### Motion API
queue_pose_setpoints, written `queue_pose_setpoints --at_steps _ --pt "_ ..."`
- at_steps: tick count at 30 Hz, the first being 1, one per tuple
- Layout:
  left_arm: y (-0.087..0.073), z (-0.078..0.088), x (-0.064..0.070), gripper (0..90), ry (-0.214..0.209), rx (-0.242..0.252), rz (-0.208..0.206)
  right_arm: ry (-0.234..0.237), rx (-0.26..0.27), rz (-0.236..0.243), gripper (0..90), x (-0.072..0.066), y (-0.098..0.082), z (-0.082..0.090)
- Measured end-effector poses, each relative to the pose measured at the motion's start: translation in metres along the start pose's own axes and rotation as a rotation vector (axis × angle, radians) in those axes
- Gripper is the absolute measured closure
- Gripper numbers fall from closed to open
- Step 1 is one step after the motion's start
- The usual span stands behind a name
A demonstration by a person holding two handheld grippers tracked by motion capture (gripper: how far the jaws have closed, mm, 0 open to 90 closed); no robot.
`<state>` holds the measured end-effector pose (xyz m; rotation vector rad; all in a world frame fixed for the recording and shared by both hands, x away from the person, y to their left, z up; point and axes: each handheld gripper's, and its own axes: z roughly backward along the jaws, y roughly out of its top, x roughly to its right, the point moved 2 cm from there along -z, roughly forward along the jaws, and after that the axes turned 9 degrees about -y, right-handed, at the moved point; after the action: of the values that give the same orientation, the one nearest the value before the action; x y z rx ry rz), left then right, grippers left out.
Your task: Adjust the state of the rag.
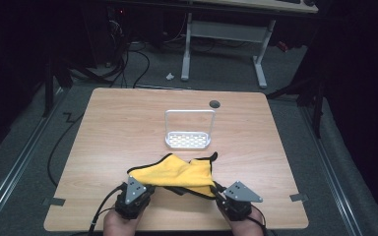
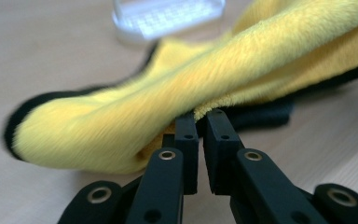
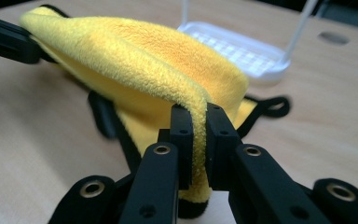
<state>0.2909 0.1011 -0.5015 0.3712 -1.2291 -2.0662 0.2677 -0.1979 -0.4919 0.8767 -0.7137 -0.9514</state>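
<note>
Two grippers are pinching one yellow microfibre cloth at the near edge of the wooden bench, and the cloth is hanging between them as a raised fold while its far part is lying on the wood. In the left gripper view, the left gripper is pressing its black jaws together on the cloth's edge, with only a thin layer of yellow pile caught at their tips; no earlier picture is at hand to compare. In the right gripper view, the right gripper is clamping its jaws on a doubled strip of the same cloth, which is running down between the pads and poking out below them. The cloth's black trim and a small black hanging loop are resting on the bench just beside the fold. Beyond the cloth, near the middle of the bench, a white perforated tray with a tall wire handle is standing upright, apart from the cloth, and nothing is sitting in it. Behind the tray, a round grey cable hole is showing in the benchtop.
</note>
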Motion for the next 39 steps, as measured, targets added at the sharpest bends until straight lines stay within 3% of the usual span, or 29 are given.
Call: queue_pose_setpoints --at_steps 2,5,8,10,13,14,18,21,23,26,29,30,32,34,37,39 --pt "0.014 0.013 -0.003 84.7 0.007 0.047 -0.02 -0.04 0.027 0.013 84.2 0.009 0.013 0.006" --pt "0.031 0.029 -0.007 84.6 -0.003 0.109 -0.024 -0.061 0.086 -0.021 83.8 0.023 0.036 0.017" --pt "0.035 0.031 -0.011 84.6 0.011 0.104 -0.047 -0.06 0.108 -0.033 81.5 0.029 0.051 0.017" --pt "0.029 0.028 -0.02 84.6 0.031 0.078 -0.038 -0.057 0.07 -0.041 70.7 0.029 0.049 0.007" --pt "0.013 0.026 -0.046 84.3 0.052 0.048 0.038 -0.044 0.045 -0.073 66.2 0.029 0.038 0.001" --pt "0.006 0.026 -0.059 84.2 0.063 0.038 0.079 -0.047 0.036 -0.073 65.3 0.028 0.034 0.001" --pt "-0.012 0.027 -0.093 83.2 0.111 -0.002 0.173 -0.058 0.011 -0.077 62.7 0.029 0.017 0.001" --pt "-0.024 0.03 -0.108 76.6 0.149 -0.05 0.228 -0.066 -0.019 -0.087 60.3 0.029 0.001 0.0" --pt "-0.026 0.037 -0.105 69.0 0.149 -0.046 0.242 -0.071 -0.063 -0.081 59.7 0.028 -0.01 -0.004" --pt "-0.026 0.046 -0.088 62.9 0.134 -0.034 0.227 -0.046 -0.1 -0.075 63.0 0.023 -0.019 -0.009" --pt "-0.033 0.045 -0.062 61.6 0.067 -0.048 0.196 0.002 -0.121 -0.039 69.8 0.011 -0.02 -0.013" --pt "-0.035 0.04 -0.051 60.8 0.019 -0.057 0.181 0.012 -0.132 -0.026 71.2 0.008 -0.021 -0.014" --pt "-0.035 0.031 -0.038 56.6 -0.03 -0.071 0.148 0.037 -0.162 0.001 73.6 -0.002 -0.023 -0.019" --pt "-0.036 0.016 -0.024 49.0 -0.104 -0.12 0.101 0.048 -0.18 0.029 74.1 -0.011 -0.025 -0.022" --pt "-0.04 -0.006 -0.011 42.8 -0.111 -0.195 0.043 0.062 -0.199 0.038 71.4 -0.015 -0.026 -0.026" --pt "-0.041 -0.012 -0.007 41.5 -0.092 -0.198 0.02 0.072 -0.214 0.033 67.8 -0.017 -0.028 -0.029"
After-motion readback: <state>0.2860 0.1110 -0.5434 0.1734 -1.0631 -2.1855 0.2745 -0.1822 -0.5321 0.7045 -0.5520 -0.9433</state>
